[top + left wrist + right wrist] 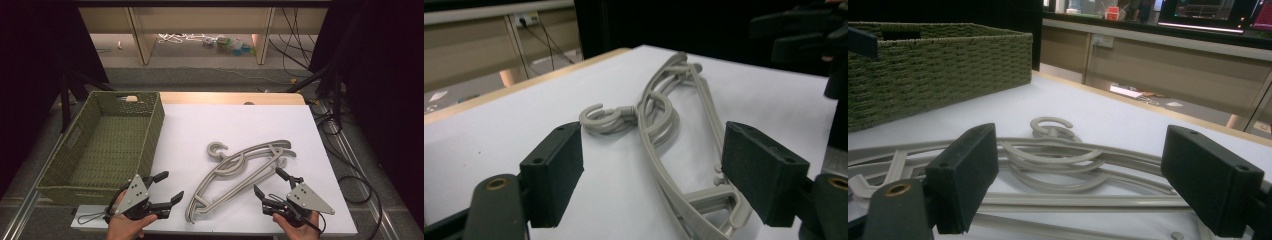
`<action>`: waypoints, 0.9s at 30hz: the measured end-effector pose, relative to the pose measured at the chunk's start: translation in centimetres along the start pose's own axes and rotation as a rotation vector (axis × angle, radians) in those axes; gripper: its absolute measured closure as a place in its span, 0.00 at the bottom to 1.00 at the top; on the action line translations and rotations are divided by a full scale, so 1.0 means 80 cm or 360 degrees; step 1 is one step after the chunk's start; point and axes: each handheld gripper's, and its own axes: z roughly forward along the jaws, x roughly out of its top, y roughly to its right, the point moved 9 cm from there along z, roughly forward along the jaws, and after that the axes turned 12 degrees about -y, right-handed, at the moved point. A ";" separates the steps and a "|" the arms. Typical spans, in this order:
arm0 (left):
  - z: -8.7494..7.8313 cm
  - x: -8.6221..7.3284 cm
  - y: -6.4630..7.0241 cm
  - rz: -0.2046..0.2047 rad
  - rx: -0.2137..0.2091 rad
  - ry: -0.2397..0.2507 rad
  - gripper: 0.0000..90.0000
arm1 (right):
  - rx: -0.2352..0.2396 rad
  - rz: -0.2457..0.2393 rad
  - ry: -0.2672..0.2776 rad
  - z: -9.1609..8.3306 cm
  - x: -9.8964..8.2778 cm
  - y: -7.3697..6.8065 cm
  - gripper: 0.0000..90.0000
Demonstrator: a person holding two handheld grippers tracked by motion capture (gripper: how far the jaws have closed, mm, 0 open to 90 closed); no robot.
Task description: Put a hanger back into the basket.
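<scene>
Grey hangers [240,172] piled mid-counter, basket [107,145] at ten o'clock; left tongs [165,189] and right tongs [267,182] apart, flanking for pickup.

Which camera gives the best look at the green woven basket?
The high view: the basket shows whole from above, its inside visible, at the table's left edge. The right gripper view catches just one outer wall at its left. The left gripper view faces the hangers instead.

Green woven basket [107,145], standing empty at the left edge of the white surface [250,125]. Beyond the far edge: black cables [300,45] trailing over grey floor [210,75], small colourful bits [232,46] lying under a wooden shelf [200,20].
</scene>
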 end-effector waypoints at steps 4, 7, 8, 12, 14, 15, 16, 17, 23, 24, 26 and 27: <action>0.022 0.010 0.005 0.0068 -0.0001 -0.0153 0.31 | -0.0017 -0.0011 -0.0006 -0.001 0.000 0.001 0.19; 0.046 0.015 0.010 0.0074 -0.0074 -0.0291 0.30 | -0.0019 -0.0014 0.0004 -0.001 0.001 0.000 0.19; 0.053 0.016 0.010 0.0059 -0.0104 -0.0334 0.30 | -0.0002 -0.0015 0.0013 0.000 0.001 -0.002 0.19; 0.077 0.019 0.008 0.0003 -0.0172 -0.0433 0.31 | 0.0001 -0.0037 0.0000 -0.002 0.001 -0.003 0.19; 0.088 0.019 0.004 -0.0032 -0.0168 -0.0479 0.32 | 0.0007 -0.0033 0.0004 -0.001 0.001 -0.004 0.19; 0.090 0.018 0.002 0.0001 -0.0186 -0.0507 0.32 | 0.0009 -0.0031 0.0004 -0.001 0.001 -0.004 0.19; 0.095 0.019 0.001 -0.0031 -0.0168 -0.0489 0.33 | 0.0007 -0.0036 -0.0002 -0.002 0.001 -0.004 0.19; 0.097 0.018 -0.001 -0.0014 -0.0177 -0.0509 0.33 | 0.0003 -0.0036 0.0000 -0.002 0.001 -0.003 0.19; 0.110 0.014 -0.003 -0.0059 -0.0222 -0.0584 0.30 | 0.0007 -0.0036 -0.0002 -0.001 0.001 -0.004 0.19; 0.112 0.012 -0.005 -0.0032 -0.0232 -0.0617 0.30 | 0.0008 -0.0039 -0.0003 0.000 0.001 -0.005 0.19; 0.116 0.011 -0.007 -0.0010 -0.0237 -0.0653 0.32 | 0.0021 -0.0037 0.0000 0.001 0.001 -0.006 0.19; 0.118 0.010 -0.008 0.0001 -0.0240 -0.0680 0.32 | 0.0021 -0.0037 0.0000 0.001 0.001 -0.006 0.19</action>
